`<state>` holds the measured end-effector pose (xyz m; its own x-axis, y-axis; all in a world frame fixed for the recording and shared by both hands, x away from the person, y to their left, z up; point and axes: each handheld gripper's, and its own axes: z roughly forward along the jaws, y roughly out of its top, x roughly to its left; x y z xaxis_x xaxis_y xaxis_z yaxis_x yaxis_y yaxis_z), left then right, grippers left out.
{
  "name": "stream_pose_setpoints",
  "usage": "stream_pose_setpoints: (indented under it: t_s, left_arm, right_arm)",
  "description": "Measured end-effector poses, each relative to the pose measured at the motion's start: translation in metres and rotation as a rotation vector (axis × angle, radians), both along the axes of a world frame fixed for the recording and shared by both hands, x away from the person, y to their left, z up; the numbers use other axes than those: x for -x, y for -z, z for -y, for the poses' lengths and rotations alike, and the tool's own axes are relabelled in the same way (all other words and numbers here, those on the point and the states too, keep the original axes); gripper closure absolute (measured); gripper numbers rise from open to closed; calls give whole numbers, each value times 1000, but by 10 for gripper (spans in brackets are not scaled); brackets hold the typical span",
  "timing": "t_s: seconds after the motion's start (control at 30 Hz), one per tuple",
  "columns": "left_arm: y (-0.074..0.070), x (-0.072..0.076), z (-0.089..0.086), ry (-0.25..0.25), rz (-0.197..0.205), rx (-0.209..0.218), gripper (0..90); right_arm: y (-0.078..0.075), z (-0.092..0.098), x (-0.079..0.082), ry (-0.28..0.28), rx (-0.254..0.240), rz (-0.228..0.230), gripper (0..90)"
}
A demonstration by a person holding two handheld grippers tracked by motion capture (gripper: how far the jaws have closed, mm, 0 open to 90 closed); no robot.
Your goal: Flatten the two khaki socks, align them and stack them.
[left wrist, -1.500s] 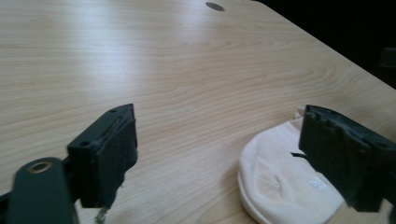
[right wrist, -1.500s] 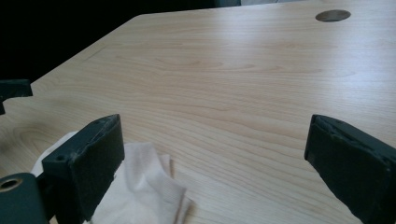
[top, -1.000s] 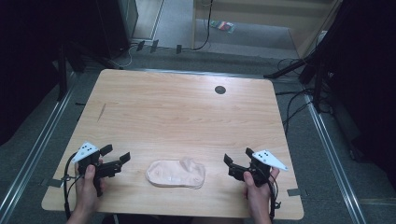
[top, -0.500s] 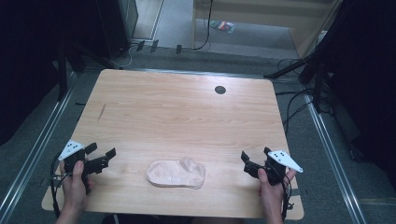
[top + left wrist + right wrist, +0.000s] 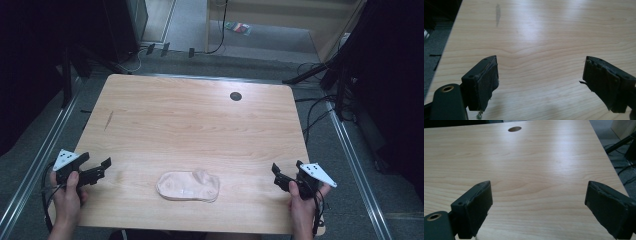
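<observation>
A folded pale pink cloth (image 5: 188,186) lies flat near the front edge of the wooden table (image 5: 200,125), between the two hands. My left gripper (image 5: 101,169) is held at the table's front left corner, well left of the cloth, open with nothing between its jaws. Its own view has the two black pads (image 5: 487,82) wide apart over bare wood. My right gripper (image 5: 277,177) sits at the front right corner, right of the cloth, also open and empty. In its own view the pads (image 5: 477,207) stand far apart above the tabletop.
A round dark cable hole (image 5: 235,96) sits near the table's far edge, and appears as the hole (image 5: 514,129) in the right gripper view. A faint dark streak (image 5: 108,120) marks the left side. Cables and black stands surround the table on the floor.
Both hands have drawn apart from the cloth: the left gripper moved toward the left edge, the right gripper toward the right edge. The cloth has not moved.
</observation>
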<state>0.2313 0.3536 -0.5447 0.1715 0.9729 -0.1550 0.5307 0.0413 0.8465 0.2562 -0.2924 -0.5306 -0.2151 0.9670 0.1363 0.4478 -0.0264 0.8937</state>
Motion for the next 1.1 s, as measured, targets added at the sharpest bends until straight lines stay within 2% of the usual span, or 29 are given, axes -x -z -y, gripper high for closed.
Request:
stream_pose_setpoints:
  t_s: [0.07, 0.13, 0.23, 0.3, 0.33, 0.43, 0.53, 0.67, 0.7, 0.8, 1.1]
  left_arm:
    - [0, 1, -7, -9, 0, -8, 135]
    - [1, 2, -15, -23, 0, 5, 136]
    - [1, 4, -21, -45, 3, -9, 136]
    - [0, 5, -25, -52, 8, 18, 137]
    - [0, 5, -25, -52, 8, 18, 137]
    - [1, 6, -31, -58, 11, 43, 137]
    - [2, 6, -30, -54, 10, 39, 137]
    - [4, 6, -24, -46, 17, 7, 137]
    - [5, 6, -21, -41, 18, -13, 137]
    - [5, 5, -19, -40, 22, -28, 137]
    - [7, 5, -19, -47, 17, -24, 137]
  right_arm:
    - [2, 8, 1, 13, 9, -11, 75]
    - [3, 13, 3, 22, 0, -18, 75]
    - [5, 20, 5, 29, 1, -21, 77]
    - [6, 25, 7, 40, 9, -29, 78]
    - [6, 25, 7, 40, 9, -29, 78]
    - [7, 30, 9, 46, -9, -33, 78]
    - [8, 29, 8, 41, -12, -39, 78]
    - [12, 24, 5, 27, 22, -64, 78]
    - [13, 23, 5, 27, 24, -66, 78]
    - [13, 23, 5, 27, 21, -64, 78]
    - [14, 25, 5, 45, -2, -62, 80]
